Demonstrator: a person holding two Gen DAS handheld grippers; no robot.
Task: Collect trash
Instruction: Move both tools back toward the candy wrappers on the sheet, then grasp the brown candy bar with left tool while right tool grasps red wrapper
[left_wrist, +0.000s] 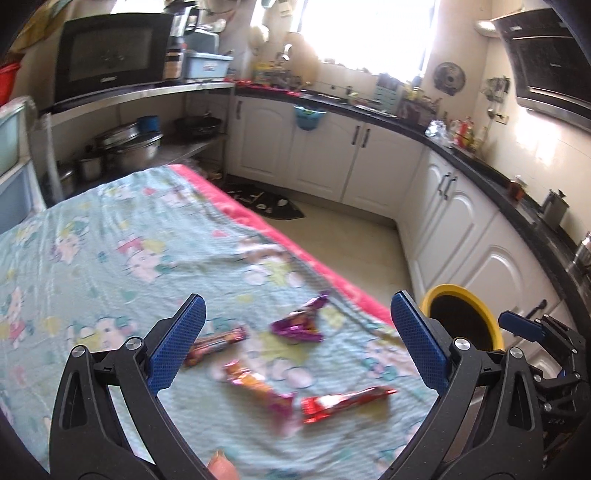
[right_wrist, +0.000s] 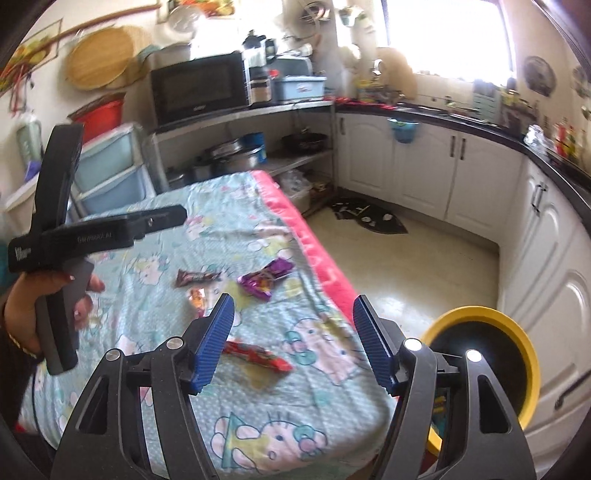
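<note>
Several candy wrappers lie on the cartoon-print cloth of the table (left_wrist: 110, 240): a red one (left_wrist: 343, 402), an orange one (left_wrist: 255, 384), a purple one (left_wrist: 301, 321) and a brown-red bar wrapper (left_wrist: 218, 341). My left gripper (left_wrist: 299, 347) is open and empty above them. In the right wrist view the red wrapper (right_wrist: 258, 356), purple wrapper (right_wrist: 264, 280), brown wrapper (right_wrist: 195, 276) and orange wrapper (right_wrist: 197, 299) show too. My right gripper (right_wrist: 293, 343) is open and empty near the table's right edge. A yellow-rimmed black bin (right_wrist: 484, 369) stands right of the table, also in the left wrist view (left_wrist: 461, 317).
The table has a pink edge (right_wrist: 314, 254). White kitchen cabinets (left_wrist: 461, 236) with a dark counter run along the back and right. A shelf with a microwave (right_wrist: 199, 88) and pots stands beyond the table. A dark mat (right_wrist: 369, 218) lies on the floor.
</note>
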